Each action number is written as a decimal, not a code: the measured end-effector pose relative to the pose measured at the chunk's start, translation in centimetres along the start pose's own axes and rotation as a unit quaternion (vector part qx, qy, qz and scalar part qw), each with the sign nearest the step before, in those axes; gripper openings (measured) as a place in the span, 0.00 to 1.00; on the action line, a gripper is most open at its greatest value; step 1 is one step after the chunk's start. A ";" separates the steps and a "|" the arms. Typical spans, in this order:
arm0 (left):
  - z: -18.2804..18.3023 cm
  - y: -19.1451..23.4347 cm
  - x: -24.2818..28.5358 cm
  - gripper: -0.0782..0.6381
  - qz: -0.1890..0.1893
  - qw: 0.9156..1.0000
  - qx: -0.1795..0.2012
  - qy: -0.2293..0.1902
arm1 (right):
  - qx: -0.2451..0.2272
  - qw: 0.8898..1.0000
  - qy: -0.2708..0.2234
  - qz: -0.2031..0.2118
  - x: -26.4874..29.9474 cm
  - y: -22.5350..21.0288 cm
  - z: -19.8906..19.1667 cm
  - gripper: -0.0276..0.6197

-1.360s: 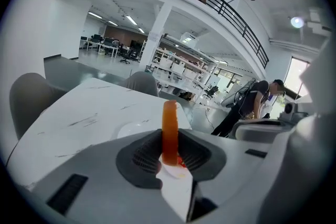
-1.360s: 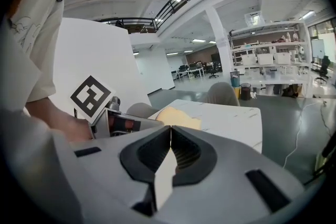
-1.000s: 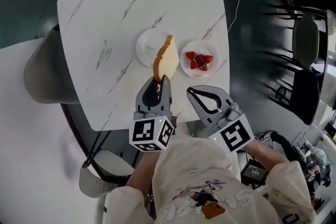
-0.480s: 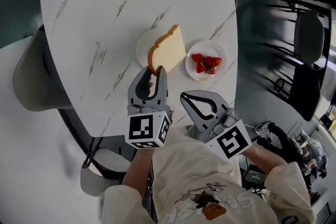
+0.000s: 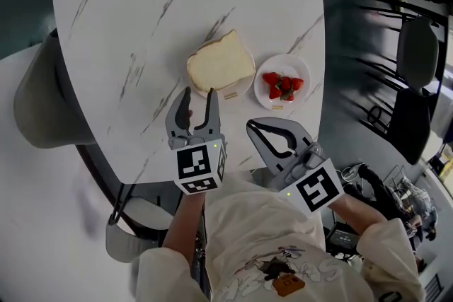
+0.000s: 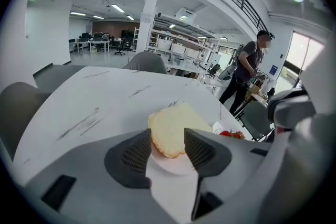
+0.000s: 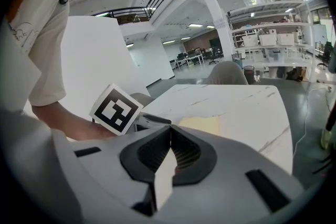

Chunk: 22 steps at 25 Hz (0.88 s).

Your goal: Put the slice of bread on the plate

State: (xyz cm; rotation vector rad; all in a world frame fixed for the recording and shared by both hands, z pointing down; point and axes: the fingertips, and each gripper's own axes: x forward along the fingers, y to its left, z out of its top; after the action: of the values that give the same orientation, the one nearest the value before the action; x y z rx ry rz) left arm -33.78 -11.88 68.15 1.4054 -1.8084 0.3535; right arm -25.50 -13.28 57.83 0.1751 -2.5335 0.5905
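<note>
The slice of bread (image 5: 221, 66) lies flat on the small white plate (image 5: 239, 89) in the middle of the marble table (image 5: 127, 25), covering most of it. My left gripper (image 5: 199, 94) sits just short of the bread's near edge. Its jaws are opening and the pads touch nothing. In the left gripper view the bread (image 6: 173, 132) and the plate (image 6: 173, 162) lie just beyond the left gripper (image 6: 168, 147). My right gripper (image 5: 252, 126) hovers at the table's near edge, shut and empty. From the right gripper (image 7: 170, 150) the bread (image 7: 202, 124) shows ahead.
A second white plate (image 5: 301, 67) with strawberries (image 5: 283, 85) stands right of the bread. A grey chair (image 5: 42, 102) is tucked at the table's left. More chairs (image 5: 414, 53) stand to the right. A person (image 6: 247, 73) stands far beyond the table.
The bread stood on edge in my left gripper over the plate; it now lies flat on the plate. The left jaws have opened and let go of it.
</note>
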 end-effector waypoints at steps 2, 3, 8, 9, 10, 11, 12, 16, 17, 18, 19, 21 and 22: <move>0.0 -0.1 -0.2 0.36 -0.001 1.000 -0.003 -0.003 | -0.003 1.000 -0.001 -0.001 -0.1 0.0 0.0 0.05; 0.0 -0.3 -0.3 0.36 -0.002 1.000 -0.005 -0.005 | -0.005 1.000 -0.001 -0.002 -0.1 0.0 0.0 0.05; 0.1 -0.8 -0.6 0.36 -0.001 1.000 -0.005 -0.007 | -0.012 1.000 -0.009 -0.008 -0.3 -0.3 0.3 0.05; 0.2 -0.9 -0.7 0.36 0.001 1.000 -0.004 -0.008 | -0.012 1.000 -0.010 -0.010 -0.4 -0.4 0.3 0.05; 0.3 -1.0 -0.8 0.36 0.002 1.000 -0.005 -0.009 | -0.013 1.000 -0.012 -0.011 -0.5 -0.5 0.4 0.05; 0.3 -1.1 -1.0 0.36 0.004 1.000 -0.005 -0.011 | -0.014 1.000 -0.014 -0.013 -0.7 -0.6 0.5 0.05; 0.4 -1.2 -1.1 0.36 0.005 1.000 -0.004 -0.013 | -0.017 1.000 -0.017 -0.015 -0.9 -0.7 0.6 0.05; 0.5 -1.8 -1.9 0.36 0.007 1.000 0.006 -0.016 | -0.027 0.999 -0.032 -0.029 -1.7 -0.6 0.9 0.05; 0.7 -2.0 -2.1 0.36 0.007 1.000 0.008 -0.019 | -0.028 0.998 -0.034 -0.032 -2.0 -0.6 1.0 0.05; 0.9 -2.3 -2.2 0.36 0.004 1.000 0.009 -0.021 | -0.028 0.998 -0.038 -0.034 -2.3 -0.6 1.2 0.05; 1.0 -2.7 -2.3 0.36 -0.001 1.000 0.008 -0.020 | -0.030 0.998 -0.041 -0.036 -2.7 -0.6 1.3 0.05; 1.1 -3.7 -2.7 0.36 -0.016 1.000 -0.003 -0.011 | -0.035 0.998 -0.046 -0.040 -3.5 -0.6 1.6 0.05; 1.3 -4.3 -2.9 0.36 -0.022 1.000 -0.009 -0.010 | -0.040 0.997 -0.047 -0.041 -4.0 -0.6 1.6 0.05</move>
State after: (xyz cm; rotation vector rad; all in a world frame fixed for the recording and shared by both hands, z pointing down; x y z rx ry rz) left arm -30.28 -12.17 64.13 1.4380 -1.7893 0.3021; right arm -22.75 -14.52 54.72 0.2830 -2.6200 0.4589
